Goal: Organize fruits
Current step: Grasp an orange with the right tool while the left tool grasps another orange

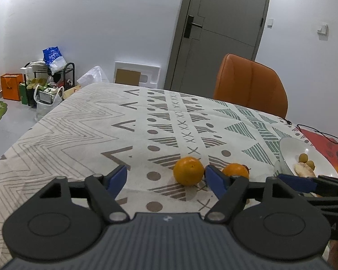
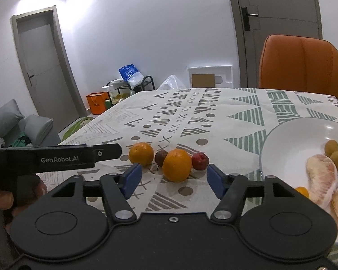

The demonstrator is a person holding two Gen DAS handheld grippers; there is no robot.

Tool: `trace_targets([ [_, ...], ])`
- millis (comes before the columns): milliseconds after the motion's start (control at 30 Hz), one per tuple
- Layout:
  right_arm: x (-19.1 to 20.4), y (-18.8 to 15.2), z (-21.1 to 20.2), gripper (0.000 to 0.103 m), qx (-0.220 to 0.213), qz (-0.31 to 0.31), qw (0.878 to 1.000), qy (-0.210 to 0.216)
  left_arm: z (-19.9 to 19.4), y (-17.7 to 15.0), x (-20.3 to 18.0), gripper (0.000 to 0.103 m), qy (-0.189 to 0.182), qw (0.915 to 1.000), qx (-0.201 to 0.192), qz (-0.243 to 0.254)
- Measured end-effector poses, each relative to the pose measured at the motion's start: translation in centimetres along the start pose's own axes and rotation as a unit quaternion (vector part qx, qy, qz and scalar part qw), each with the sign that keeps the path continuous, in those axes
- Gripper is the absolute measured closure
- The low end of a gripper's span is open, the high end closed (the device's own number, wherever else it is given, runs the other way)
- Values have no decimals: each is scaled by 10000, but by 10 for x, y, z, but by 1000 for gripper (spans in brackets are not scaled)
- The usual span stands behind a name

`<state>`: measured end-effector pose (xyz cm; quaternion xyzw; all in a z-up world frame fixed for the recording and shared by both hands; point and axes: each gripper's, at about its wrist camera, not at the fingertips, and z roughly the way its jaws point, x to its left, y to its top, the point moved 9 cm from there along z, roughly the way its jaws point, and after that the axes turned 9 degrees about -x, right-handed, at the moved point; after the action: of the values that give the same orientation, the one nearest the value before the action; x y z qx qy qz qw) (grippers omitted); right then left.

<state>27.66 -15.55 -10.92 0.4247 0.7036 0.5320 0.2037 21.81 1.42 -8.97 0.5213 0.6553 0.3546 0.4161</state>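
From the left wrist, the left gripper [image 1: 166,180] hovers over the patterned surface [image 1: 78,123], its blue fingers [image 1: 118,176] apart and empty; an orange [image 1: 188,170] sits just ahead between them, a second orange [image 1: 234,169] behind the right finger. A white bowl [image 1: 288,148] lies at right.

From the right wrist, the right gripper [image 2: 173,177] frames the nearer orange [image 2: 176,165], fingers [image 2: 133,175] apart and not touching it. Two dark red fruits [image 2: 200,161] flank it, with the other orange [image 2: 141,153] at left. The white bowl [image 2: 281,144] holds pomelo segments [image 2: 321,177] and small green fruits [image 2: 331,147].
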Motion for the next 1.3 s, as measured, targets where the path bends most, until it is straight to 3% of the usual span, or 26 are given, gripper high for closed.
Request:
trace_targets([
  [467,-4,-3,26,57,218,70,9997,77,25,-1,-11,50,-156,9997,207,54],
  [800,-4,-7,38,57,330,14,9994,77,39,-4,-15,52,-256,9991,330,9],
  [933,-3,-10,40,66,416,-21,9991,88,41,-5,-16,52,-305,9989,365,-35],
  [1100,-5,-10,38,69,390,7,9992,86,45,-12,-22,66,-435,9977,514,-88],
  [1300,-7,-9,29,70,333,-18,9994,61,39,-11,-24,67,-438,9978,479,-137],
])
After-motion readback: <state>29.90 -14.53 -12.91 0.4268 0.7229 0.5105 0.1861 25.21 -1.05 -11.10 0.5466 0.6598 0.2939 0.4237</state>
